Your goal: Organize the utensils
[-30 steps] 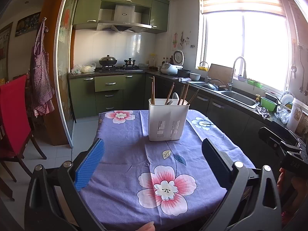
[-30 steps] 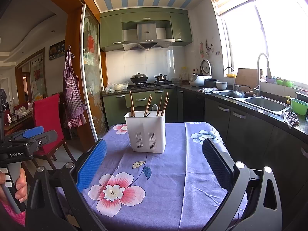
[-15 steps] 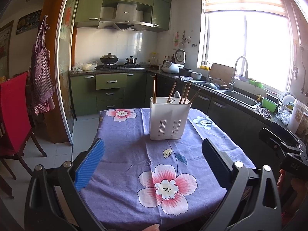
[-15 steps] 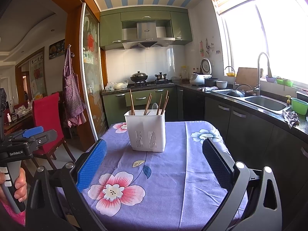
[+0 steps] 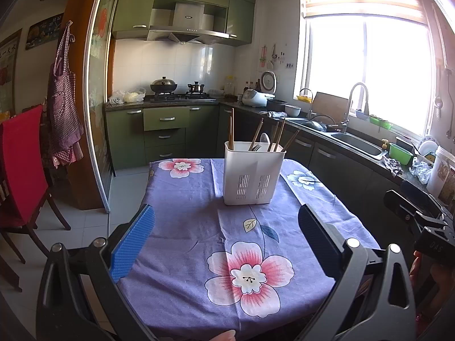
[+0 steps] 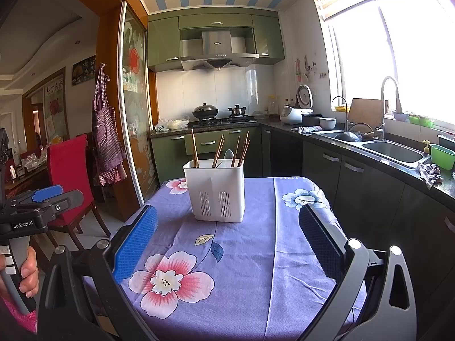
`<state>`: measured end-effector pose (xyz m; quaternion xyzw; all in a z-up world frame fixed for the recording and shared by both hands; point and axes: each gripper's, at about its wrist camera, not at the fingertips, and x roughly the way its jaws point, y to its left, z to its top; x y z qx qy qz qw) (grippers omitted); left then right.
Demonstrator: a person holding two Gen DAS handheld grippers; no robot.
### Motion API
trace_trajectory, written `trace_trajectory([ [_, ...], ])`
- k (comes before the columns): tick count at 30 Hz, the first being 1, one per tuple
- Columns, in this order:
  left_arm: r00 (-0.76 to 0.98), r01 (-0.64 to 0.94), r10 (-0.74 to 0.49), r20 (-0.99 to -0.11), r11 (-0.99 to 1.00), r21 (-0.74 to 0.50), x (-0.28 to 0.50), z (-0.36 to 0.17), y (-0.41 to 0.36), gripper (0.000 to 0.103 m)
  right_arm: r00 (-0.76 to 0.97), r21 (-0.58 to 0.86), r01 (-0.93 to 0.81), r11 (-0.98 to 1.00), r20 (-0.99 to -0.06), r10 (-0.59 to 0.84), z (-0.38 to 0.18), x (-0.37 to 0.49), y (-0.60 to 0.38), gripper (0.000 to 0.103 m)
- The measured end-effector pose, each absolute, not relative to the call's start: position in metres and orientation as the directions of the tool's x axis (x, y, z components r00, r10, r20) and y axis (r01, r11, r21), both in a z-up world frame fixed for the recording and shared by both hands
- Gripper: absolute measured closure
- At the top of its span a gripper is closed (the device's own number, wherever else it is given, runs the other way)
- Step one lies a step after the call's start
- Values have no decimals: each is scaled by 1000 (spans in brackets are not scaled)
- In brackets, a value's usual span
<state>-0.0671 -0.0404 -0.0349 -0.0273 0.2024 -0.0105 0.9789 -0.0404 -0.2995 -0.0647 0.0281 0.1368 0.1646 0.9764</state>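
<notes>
A red chair (image 6: 69,176) and a checked apron (image 6: 106,139) are seen left; a wok (image 5: 163,84) is set on the stove (image 5: 179,96)

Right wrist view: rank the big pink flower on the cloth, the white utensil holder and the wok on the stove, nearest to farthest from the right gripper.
From the right gripper:
1. Pink flower, lower left, between the fingers.
2. White utensil holder, mid-table, ahead.
3. Wok, on the stove at the back wall.

Both tools are held level, side by side and well apart. The left hand-held gripper (image 5: 226,237) has its jaws spread wide and empty, as does the right hand-held gripper (image 6: 227,237). A hand (image 6: 27,274) wraps the left one's handle.
</notes>
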Motion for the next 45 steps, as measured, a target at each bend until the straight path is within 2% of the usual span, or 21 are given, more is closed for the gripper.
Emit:
trace_trajectory([
  [10,912,22,-43,-407,998,-57,-64,-36,-41,7,905,99,-315,944,-267,330,-68,-36,-298,5],
  [15,922,18,-32,-385,999,-41,-63,-33,-42,7,905,97,-313,945,-271,328,-69,-35,-297,5],
  [25,883,32,-81,-461,993,-114,-49,-42,-32,7,901,98,-312,945,-283,327,-72,-32,-297,5],
  [35,864,-3,-47,-501,995,-99,-37,-55,-28,7,894,100,-311,945,-305,327,-78,-25,-295,5],
  [45,827,-13,-49,-560,994,-107,-7,-74,-23,7,871,118,-300,946,-370,323,-95,7,-290,5],
])
